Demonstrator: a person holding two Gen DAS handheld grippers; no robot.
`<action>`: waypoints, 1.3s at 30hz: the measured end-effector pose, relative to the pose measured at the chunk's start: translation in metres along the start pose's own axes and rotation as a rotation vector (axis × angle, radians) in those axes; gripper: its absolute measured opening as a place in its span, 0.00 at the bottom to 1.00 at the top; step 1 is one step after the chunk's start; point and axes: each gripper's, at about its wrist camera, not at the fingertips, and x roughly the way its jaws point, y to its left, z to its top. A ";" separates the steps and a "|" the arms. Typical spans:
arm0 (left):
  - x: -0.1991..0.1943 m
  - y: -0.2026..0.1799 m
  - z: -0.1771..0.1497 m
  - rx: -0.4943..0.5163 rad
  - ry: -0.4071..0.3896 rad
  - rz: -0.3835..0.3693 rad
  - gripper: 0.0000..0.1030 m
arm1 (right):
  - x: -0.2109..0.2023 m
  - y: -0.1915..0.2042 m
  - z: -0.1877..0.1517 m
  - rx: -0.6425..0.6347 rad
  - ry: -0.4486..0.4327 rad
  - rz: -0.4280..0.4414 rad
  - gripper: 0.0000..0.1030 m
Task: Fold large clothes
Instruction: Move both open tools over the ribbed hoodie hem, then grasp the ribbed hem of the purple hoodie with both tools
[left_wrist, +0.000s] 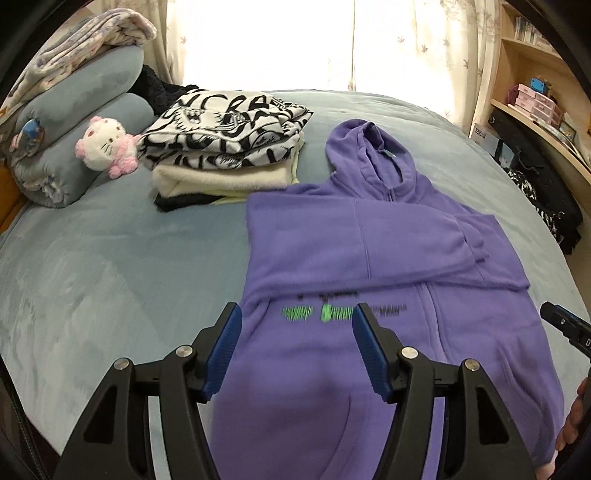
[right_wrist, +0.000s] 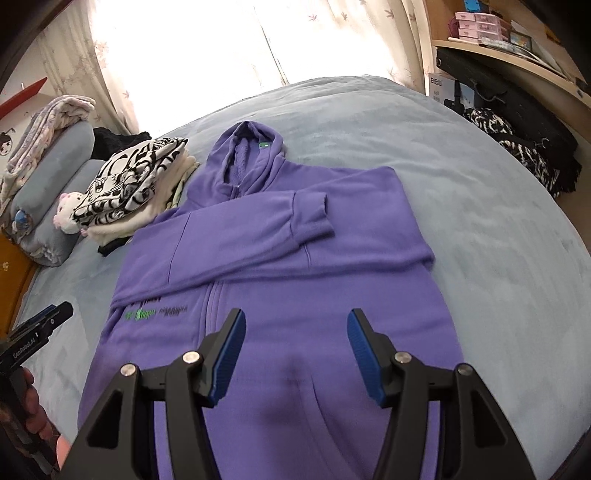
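A purple zip hoodie lies flat on the blue-grey bed, hood toward the window. Both of its sleeves are folded across the chest. A green and black print sits on its front. My left gripper hangs above the lower left part of the hoodie, jaws apart with nothing between them. My right gripper hovers over the lower right part beside the zip, also open and holding nothing. Each gripper shows at the edge of the other's view, the right gripper and the left gripper, with a hand behind it.
A stack of folded clothes topped by a black-and-white garment lies left of the hood. Rolled grey pillows and a pink-white plush toy lie beyond it. A desk with shelves and dark bags stand at the right.
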 end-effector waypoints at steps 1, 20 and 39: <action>-0.009 0.004 -0.010 -0.001 -0.004 0.003 0.60 | -0.006 -0.002 -0.007 0.001 -0.002 0.003 0.56; -0.047 0.088 -0.159 -0.151 0.193 -0.107 0.65 | -0.090 -0.060 -0.114 -0.082 0.088 -0.031 0.65; -0.037 0.099 -0.206 -0.197 0.278 -0.321 0.66 | -0.087 -0.133 -0.157 0.113 0.154 0.020 0.59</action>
